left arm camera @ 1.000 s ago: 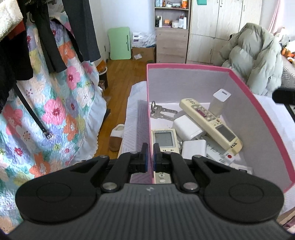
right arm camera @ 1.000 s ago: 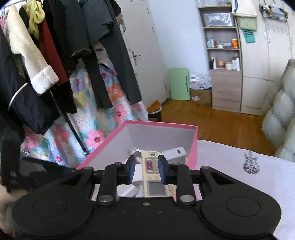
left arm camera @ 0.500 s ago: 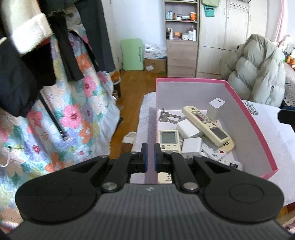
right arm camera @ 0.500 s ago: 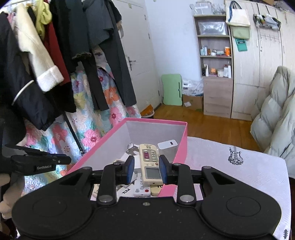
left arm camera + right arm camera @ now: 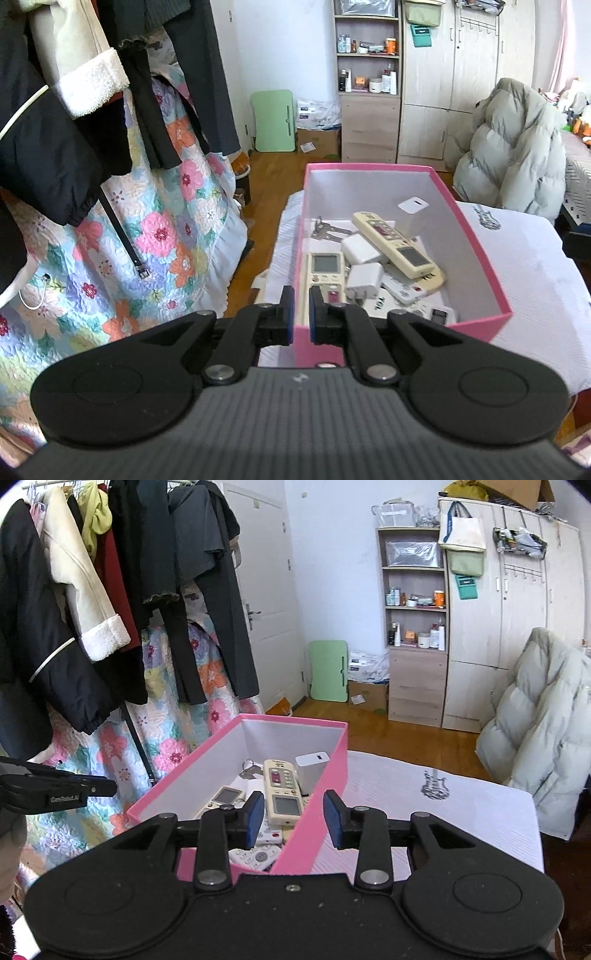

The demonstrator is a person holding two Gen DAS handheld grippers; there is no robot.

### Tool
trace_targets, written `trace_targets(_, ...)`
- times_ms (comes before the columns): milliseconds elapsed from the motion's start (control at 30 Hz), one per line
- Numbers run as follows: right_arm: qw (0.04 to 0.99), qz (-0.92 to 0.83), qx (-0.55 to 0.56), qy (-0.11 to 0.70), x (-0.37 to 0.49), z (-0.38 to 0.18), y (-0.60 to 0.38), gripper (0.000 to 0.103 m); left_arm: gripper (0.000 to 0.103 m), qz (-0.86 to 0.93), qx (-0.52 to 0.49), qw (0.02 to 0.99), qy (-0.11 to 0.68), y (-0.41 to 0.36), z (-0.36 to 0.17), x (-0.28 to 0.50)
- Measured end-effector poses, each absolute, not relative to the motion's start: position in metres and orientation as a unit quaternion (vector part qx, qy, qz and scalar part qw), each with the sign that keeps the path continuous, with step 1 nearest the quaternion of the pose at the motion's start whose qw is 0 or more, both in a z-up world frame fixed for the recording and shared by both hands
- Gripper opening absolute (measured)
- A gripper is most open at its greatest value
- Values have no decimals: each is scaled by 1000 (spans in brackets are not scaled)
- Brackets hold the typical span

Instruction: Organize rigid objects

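A pink box [image 5: 476, 254] with white inner walls stands on a white cloth-covered table [image 5: 535, 280]. It holds several remotes, white chargers and keys [image 5: 325, 229]; a cream remote [image 5: 395, 243] lies on top. My left gripper [image 5: 301, 312] is nearly shut, its fingers either side of the box's near left wall; I cannot tell if they pinch it. In the right wrist view the box [image 5: 332, 753] is ahead and my right gripper [image 5: 293, 818] is open and empty, straddling the box's right wall above the cream remote [image 5: 282, 786].
A rack of hanging coats [image 5: 92, 590] and a floral quilt [image 5: 147, 236] stand left of the table. A puffy pale jacket [image 5: 513, 147] is at the right. A shelf unit [image 5: 413, 627] and wardrobe stand at the back across a wooden floor.
Both grippers have pulled back and up from the box. My right gripper has opened wider. The cream remote lies in the box as before.
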State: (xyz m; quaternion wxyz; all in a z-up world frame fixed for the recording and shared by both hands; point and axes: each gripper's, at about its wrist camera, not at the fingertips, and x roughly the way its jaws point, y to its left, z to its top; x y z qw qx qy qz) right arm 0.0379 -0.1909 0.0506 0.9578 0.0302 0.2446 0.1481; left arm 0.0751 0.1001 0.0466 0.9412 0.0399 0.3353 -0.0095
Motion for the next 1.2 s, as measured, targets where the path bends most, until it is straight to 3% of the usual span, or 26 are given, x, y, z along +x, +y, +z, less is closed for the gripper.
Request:
trace_targets(100, 959, 137, 26, 245, 27, 51, -196, 42, 13, -15, 40, 941, 337, 93, 48, 66)
trace_targets(233, 960, 128, 23, 247, 14, 49, -201, 50, 31, -25, 43, 942, 332, 79, 49, 54)
trace_targets(333, 961, 123, 11, 246, 9, 47, -202, 56, 37, -34, 51, 943, 328, 67, 49, 45)
trace_targets(400, 962, 120, 11, 244, 6, 47, -204, 63, 42, -43, 49, 942, 328, 61, 49, 41)
trace_targets(533, 964, 111, 15, 242, -4, 48, -208, 92, 50, -55, 54, 942, 328, 51, 49, 29)
trace_targets(667, 964, 101, 17, 245, -13, 49, -208, 98, 64, -53, 52, 940, 333, 48, 47, 24)
trace_targets(800, 962, 90, 1, 257, -21, 52, -205, 99, 71, -56, 47, 938, 338, 48, 44, 19)
trace_targets(967, 962, 76, 14, 260, -32, 52, -212, 99, 94, -56, 44, 940, 334, 48, 44, 15)
trace_targets(1200, 961, 52, 11, 271, -37, 50, -213, 99, 96, -56, 48, 938, 339, 44, 43, 11)
